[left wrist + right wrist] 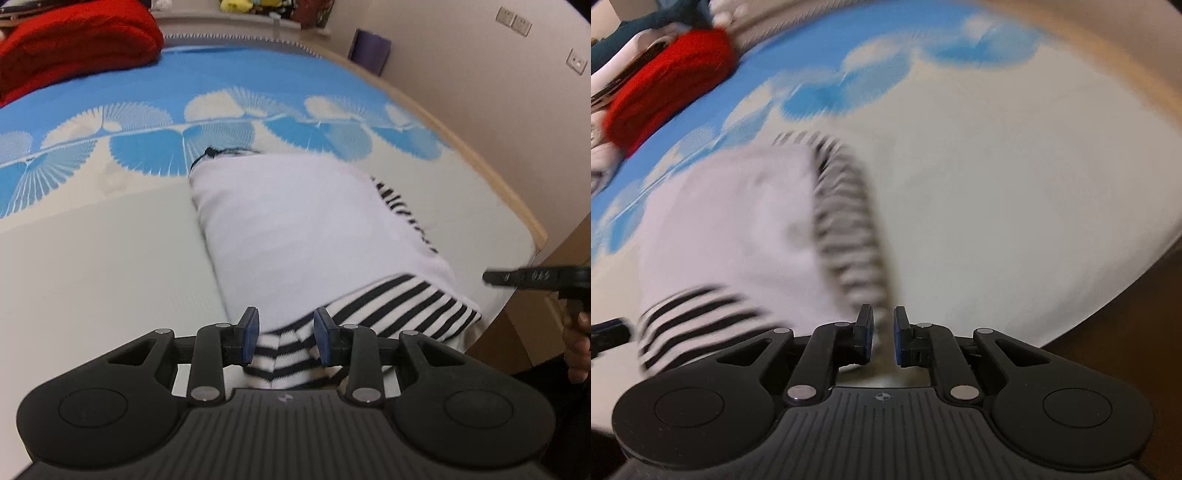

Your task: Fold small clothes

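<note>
A small white garment (pixel 295 229) with black-and-white striped sleeves lies folded lengthwise on a blue and cream patterned mat (pixel 92 258). My left gripper (pixel 287 332) is at its near end, shut on a bunched fold of striped sleeve (pixel 280 354) that fills the gap between the blue pads. In the blurred right wrist view the garment (pixel 731 229) lies to the left. My right gripper (pixel 882 332) stands at the near end of its striped right edge (pixel 849 221), jaws narrowly apart, with no cloth pressed between the pads. The right gripper (pixel 491 277) also shows at the right edge, off the cloth.
A red blanket (pixel 74 44) is bunched at the far left of the bed, and shows again as the red blanket (pixel 672 81). The wooden bed rim (pixel 480 158) curves along the right, with the wall and a purple object (pixel 369 51) beyond. A hand (pixel 578 339) grips the right tool.
</note>
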